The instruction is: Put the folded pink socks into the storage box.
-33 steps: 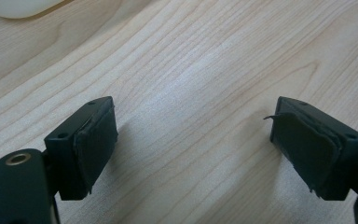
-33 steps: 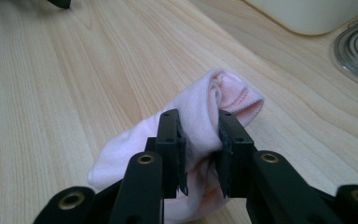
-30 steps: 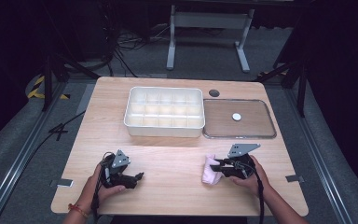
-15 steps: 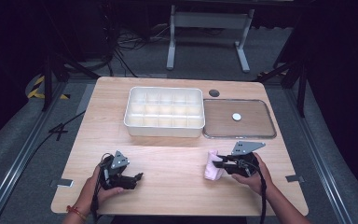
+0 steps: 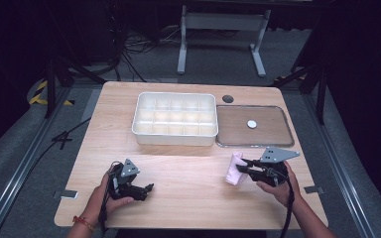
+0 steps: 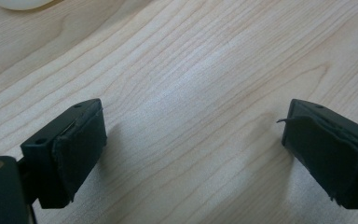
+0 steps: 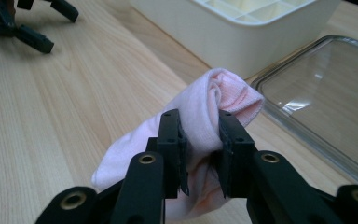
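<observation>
The right gripper [image 5: 244, 167] pinches a rolled pink sock [image 5: 235, 169] near the right edge of the table [image 5: 188, 183]. In the right gripper view its two black fingers [image 7: 171, 140] press into the sock [image 7: 205, 121] from either side, squeezing the soft cloth narrow between the pads; the rolled end sticks out past the fingertips and the loose end hangs below them. The sock sits just near of the clear lid's [image 5: 254, 126] near left corner, carried at the front of the gripper, which points toward the left.

The left gripper [image 5: 146, 189] rests low at the near left of the table, in the person's left hand [image 5: 106, 193]. Its jaws have just been opening, and in the left gripper view the two padded fingers [image 6: 77, 149] stand spread wide apart with only bare wood between them. They hold nothing.

At the far middle of the table stands a white divided tray [image 5: 174, 119], split into rows of small compartments. Every compartment that shows looks empty. Just to its right, touching or nearly so, the clear lid lies flat on the table, with a small white round knob [image 5: 251, 124] at its centre. A dark round hole [image 5: 227, 98] marks the tabletop just far of the lid.
</observation>
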`<state>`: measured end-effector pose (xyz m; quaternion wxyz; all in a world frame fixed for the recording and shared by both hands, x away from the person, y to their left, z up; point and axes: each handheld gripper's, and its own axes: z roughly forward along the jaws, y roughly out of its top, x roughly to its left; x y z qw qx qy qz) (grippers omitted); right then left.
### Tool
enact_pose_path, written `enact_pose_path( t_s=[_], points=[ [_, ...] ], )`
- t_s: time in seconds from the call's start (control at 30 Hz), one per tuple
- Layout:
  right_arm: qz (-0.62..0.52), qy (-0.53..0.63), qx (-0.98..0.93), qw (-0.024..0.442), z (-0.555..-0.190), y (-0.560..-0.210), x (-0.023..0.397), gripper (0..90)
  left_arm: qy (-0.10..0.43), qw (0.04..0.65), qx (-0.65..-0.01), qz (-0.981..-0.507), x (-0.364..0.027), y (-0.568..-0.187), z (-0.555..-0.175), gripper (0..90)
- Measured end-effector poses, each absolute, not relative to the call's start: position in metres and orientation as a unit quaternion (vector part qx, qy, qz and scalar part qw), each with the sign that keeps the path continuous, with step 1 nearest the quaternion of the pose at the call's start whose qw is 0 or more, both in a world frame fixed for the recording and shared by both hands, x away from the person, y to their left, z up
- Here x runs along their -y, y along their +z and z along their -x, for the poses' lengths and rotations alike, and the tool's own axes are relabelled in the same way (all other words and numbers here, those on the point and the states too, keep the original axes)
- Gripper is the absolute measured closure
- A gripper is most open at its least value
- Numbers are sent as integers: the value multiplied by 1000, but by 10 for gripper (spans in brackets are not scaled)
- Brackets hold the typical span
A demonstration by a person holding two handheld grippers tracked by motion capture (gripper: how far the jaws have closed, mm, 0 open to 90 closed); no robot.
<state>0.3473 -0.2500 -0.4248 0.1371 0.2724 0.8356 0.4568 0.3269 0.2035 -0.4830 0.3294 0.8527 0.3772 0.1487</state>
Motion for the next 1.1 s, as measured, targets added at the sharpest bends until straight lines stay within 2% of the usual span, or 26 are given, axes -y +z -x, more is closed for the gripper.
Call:
enact_pose_path(
  t_s=[0.4,1.1],
  points=[
    [-281,478,-814,174,-359,-401,259,738,148,328,-379,-852,-203,-483,-327,52],
    [-257,487,-804,224,-394,-345,238,737,144,329,-381,-852,-203,-483,-327,44]
  ],
)
